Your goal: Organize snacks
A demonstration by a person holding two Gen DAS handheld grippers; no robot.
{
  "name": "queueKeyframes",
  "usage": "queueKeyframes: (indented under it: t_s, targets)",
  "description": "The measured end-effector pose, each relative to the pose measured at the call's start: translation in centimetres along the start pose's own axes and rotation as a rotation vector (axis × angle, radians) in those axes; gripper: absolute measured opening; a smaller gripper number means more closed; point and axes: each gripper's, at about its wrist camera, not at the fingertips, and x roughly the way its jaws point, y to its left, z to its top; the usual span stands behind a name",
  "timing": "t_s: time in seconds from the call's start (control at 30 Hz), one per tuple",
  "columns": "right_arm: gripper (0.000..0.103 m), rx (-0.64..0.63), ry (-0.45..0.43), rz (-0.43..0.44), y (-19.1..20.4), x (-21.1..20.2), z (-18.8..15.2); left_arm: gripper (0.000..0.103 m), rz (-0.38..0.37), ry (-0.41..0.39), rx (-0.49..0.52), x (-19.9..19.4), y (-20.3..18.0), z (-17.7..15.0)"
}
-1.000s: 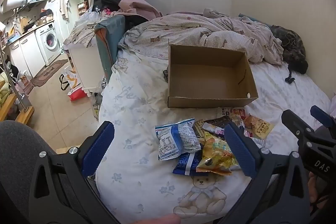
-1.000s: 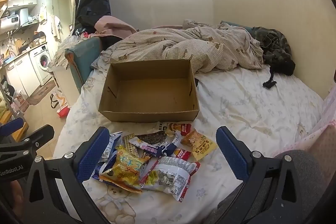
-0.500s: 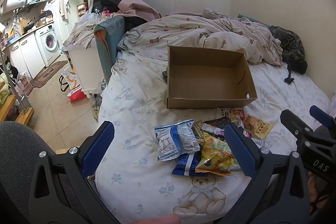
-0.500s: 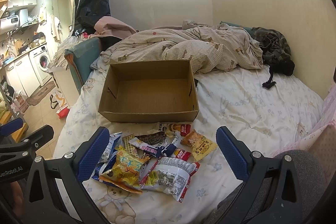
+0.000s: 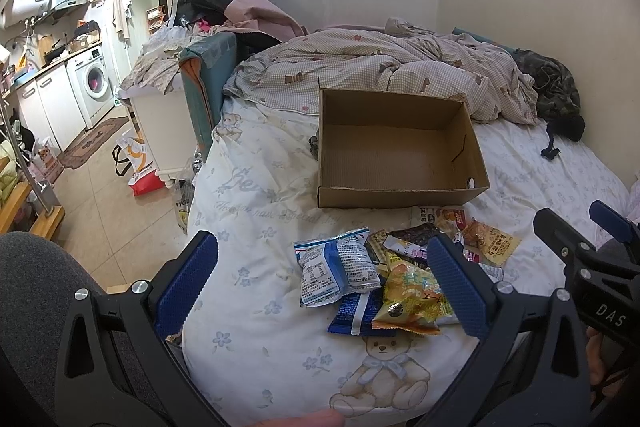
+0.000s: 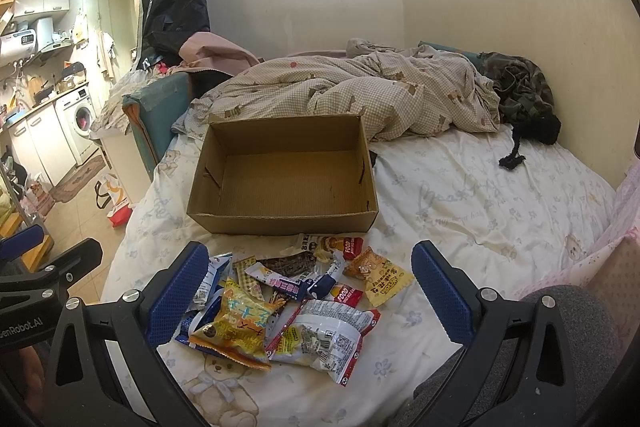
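The cardboard box [image 6: 283, 179] is set open-topped on the bed sheet [image 6: 480, 203], with its long side facing the grippers; nothing is seen inside it. This placement is judged deliberate: a low front wall and an open mouth allow packets to be dropped in from the near side without reaching over anything.

The snack pile [image 6: 292, 299] is heaped on the sheet just in front of the box's near wall, between box and grippers. Packets overlap: a yellow packet [image 6: 236, 327] lies on a dark blue one, and a large white packet [image 6: 324, 339] sits at the near right edge. In the left view a white-and-blue packet [image 5: 336, 267] is seen at the pile's left edge, lying mostly clear of the rest.

The left gripper [image 5: 320, 287] is held with jaws spread wide, empty, hovering on the near side of the pile with its right pad over the yellow packet. The right gripper [image 6: 306, 297] is likewise spread wide and empty, straddling the pile in its view. Neither is seen touching a packet.

Task is judged not yet begun: all snacks outside the box. Edge packets are judged the easiest first picks, since they are least overlapped. Crinkly film may slip or drag neighbours when lifted.

A rumpled checked duvet [image 6: 360, 99] is bunched behind the box, apart from the work area.
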Motion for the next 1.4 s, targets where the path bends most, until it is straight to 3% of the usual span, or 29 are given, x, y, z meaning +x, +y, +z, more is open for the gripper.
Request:
queueKeyframes:
  t_s: [1.2,1.4]
  targets:
    - [0.103,-0.004,0.007,-0.002,-0.1,-0.1,0.2,0.103,0.003,-0.02,0.011,-0.5,-0.4,0.6]
    - [0.103,0.037,0.059,0.051,-1.1,0.5,0.8,0.103,-0.004,0.012,0.025,-0.1,-0.1,1.5]
